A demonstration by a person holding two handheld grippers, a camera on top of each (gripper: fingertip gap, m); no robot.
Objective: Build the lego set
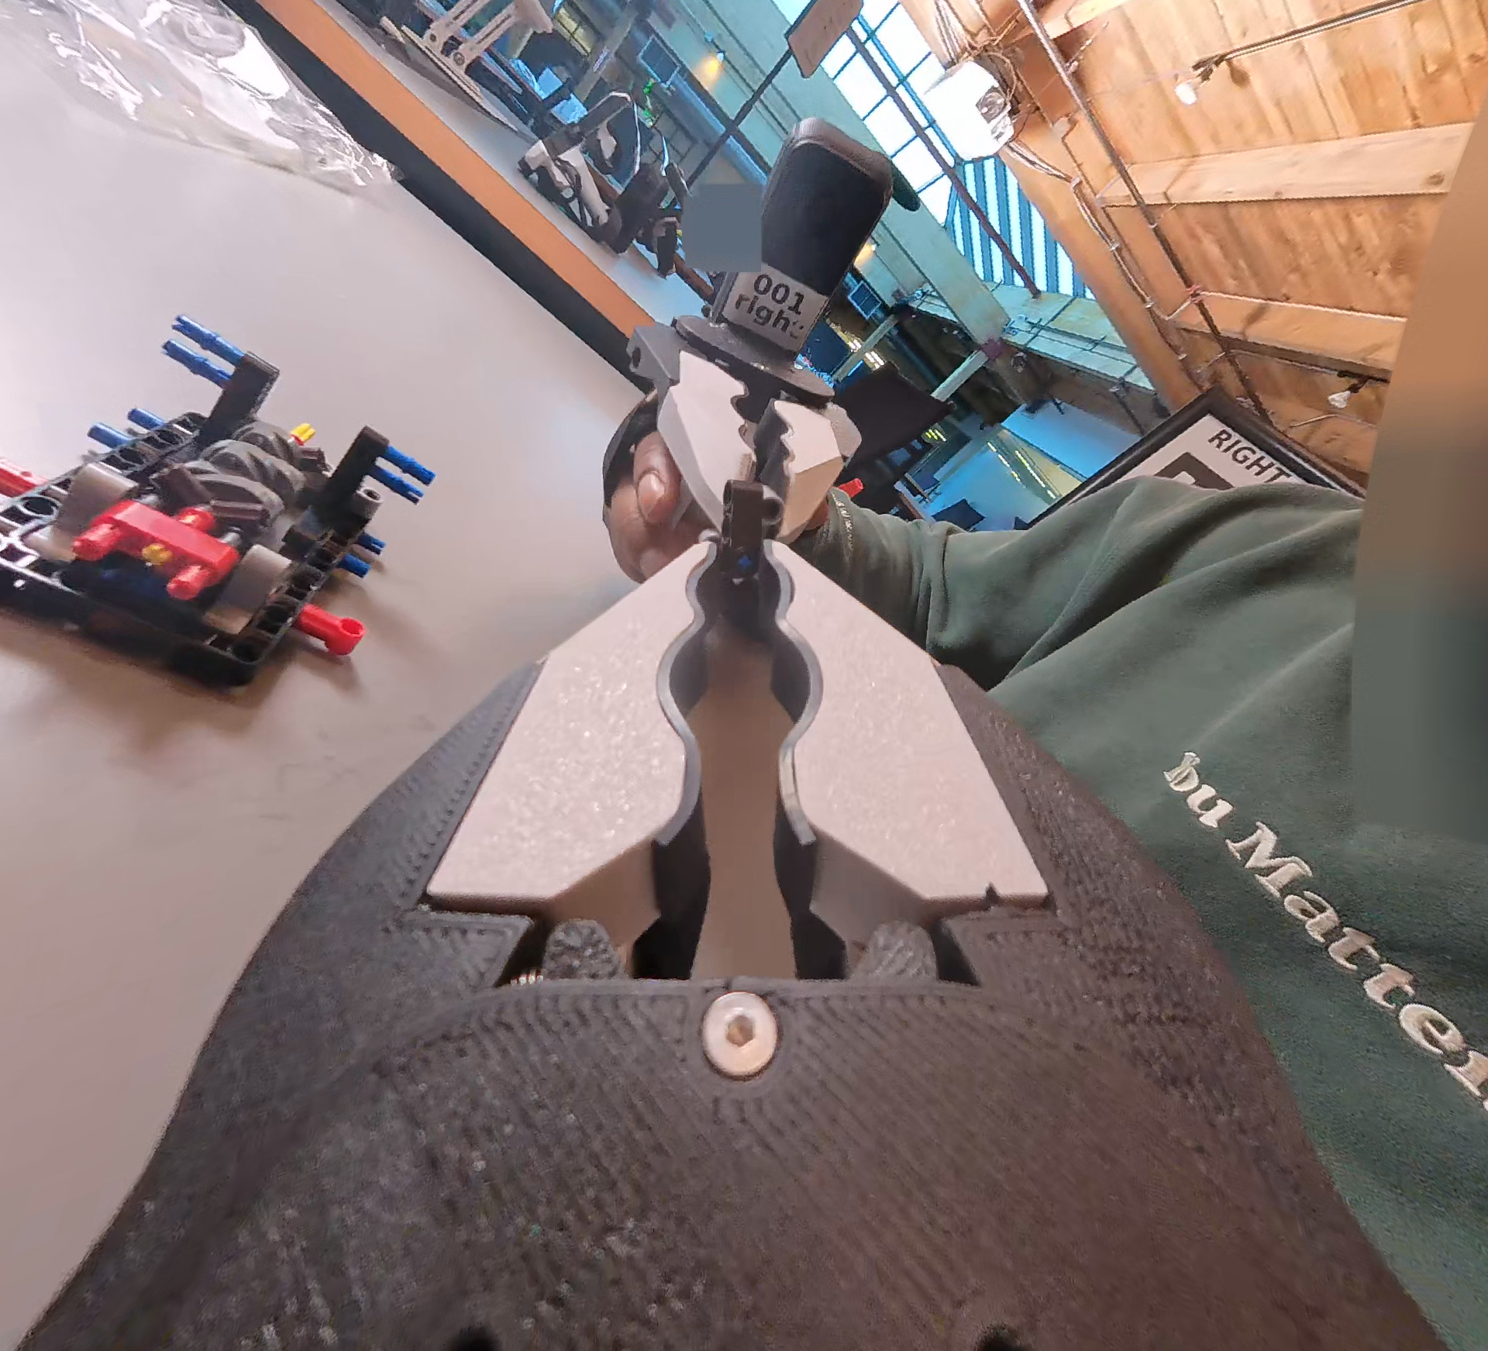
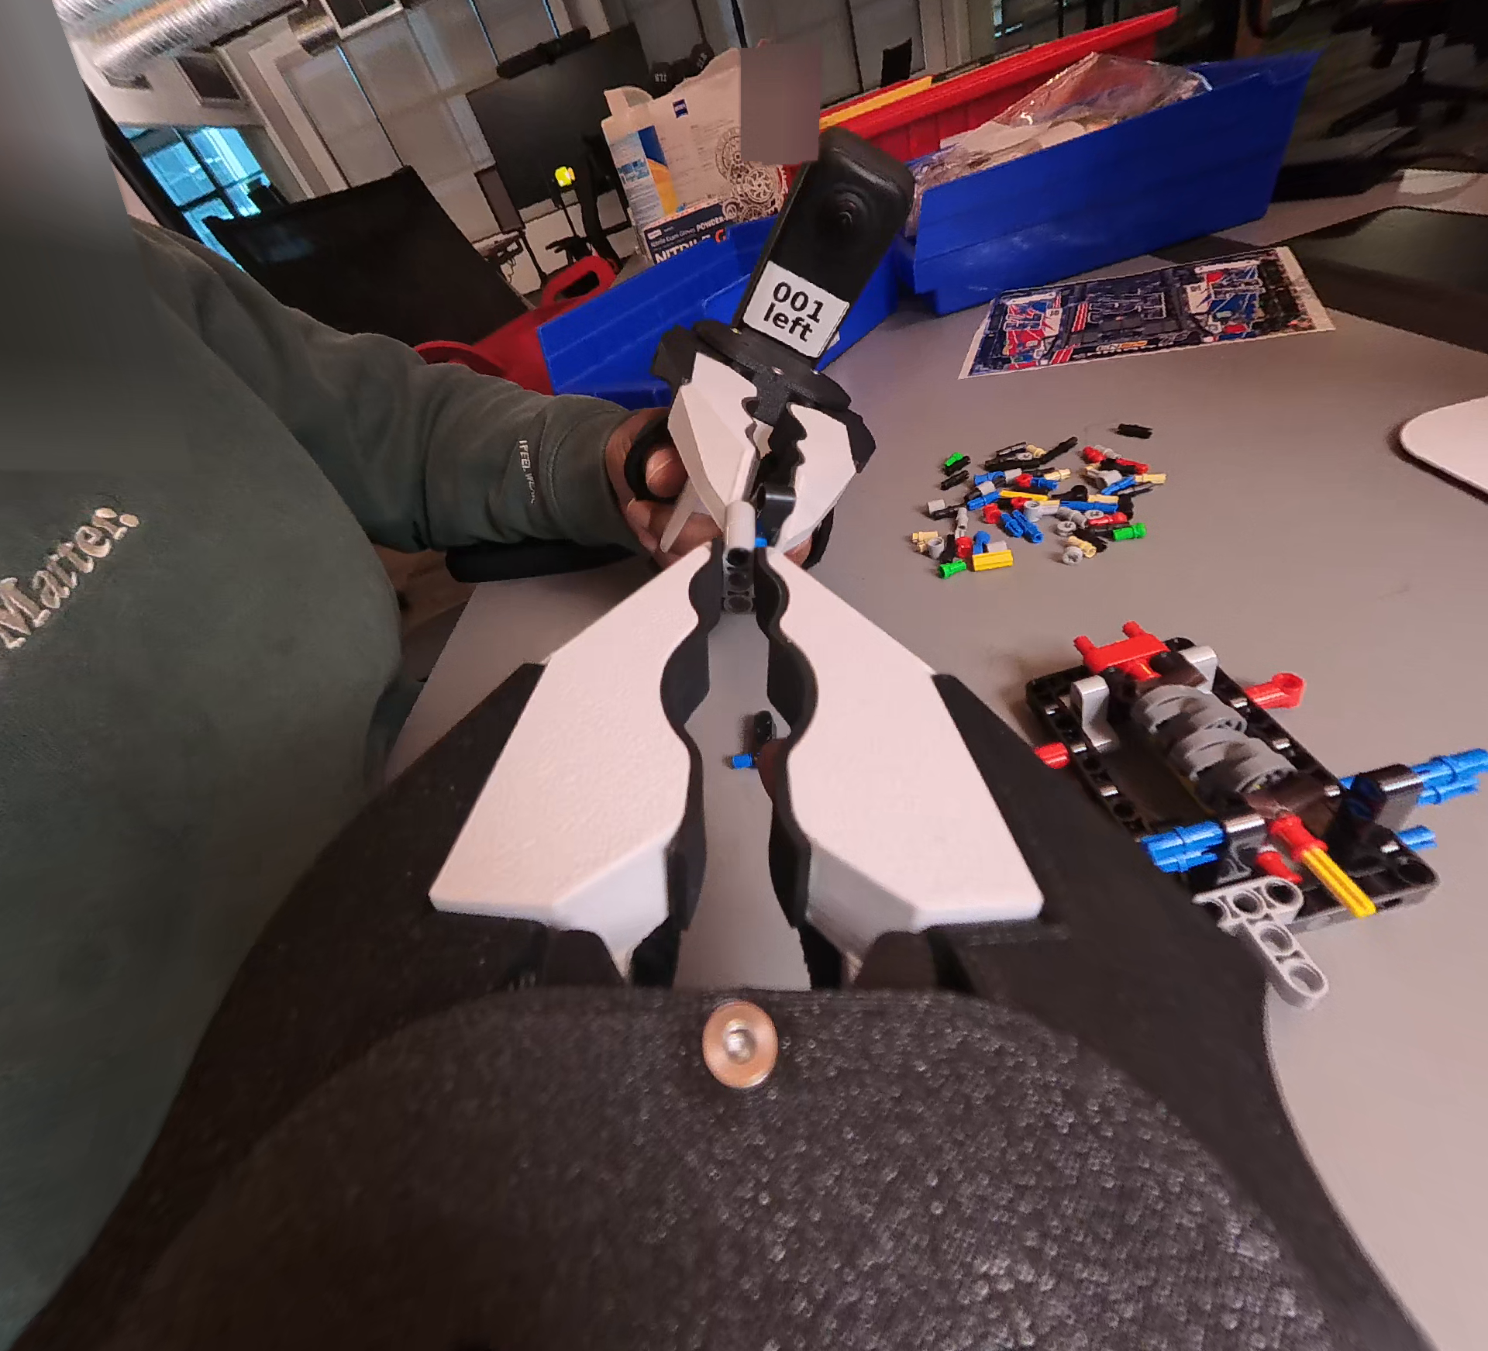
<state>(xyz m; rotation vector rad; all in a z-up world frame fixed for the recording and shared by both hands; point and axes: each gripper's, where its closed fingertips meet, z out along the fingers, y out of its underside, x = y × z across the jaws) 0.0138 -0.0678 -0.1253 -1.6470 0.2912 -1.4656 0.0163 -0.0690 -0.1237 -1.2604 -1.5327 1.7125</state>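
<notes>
Lego chassis [image 2: 1232, 773], a black studless frame carrying grey ribbed gears, red connectors, blue pins and a yellow axle, is seen lying flat on the smooth grey table [image 2: 1208, 628], well apart from both tools. A scatter of small loose pieces [image 2: 1039, 499] in many colours is spread farther back, and a printed instruction sheet [image 2: 1143, 310] is laid beyond it, near blue plastic bins [image 2: 1111, 201] and a red one. Crinkled clear plastic bags [image 1: 145, 24] are seen at the table's far edge in the left wrist view. The room is shown with wooden ceiling boards, silver ducting and large windows.

Both tools are raised above the table, tip to tip. The right gripper [image 2: 739, 575], with matte white fingers and wavy black pads, is closed on a short black beam [image 2: 737, 575]. The left gripper [image 1: 737, 571], of the same build, is closed on a small dark piece with a blue pin [image 1: 742, 562]. A green fleece sleeve [image 2: 451, 426] is visible.
</notes>
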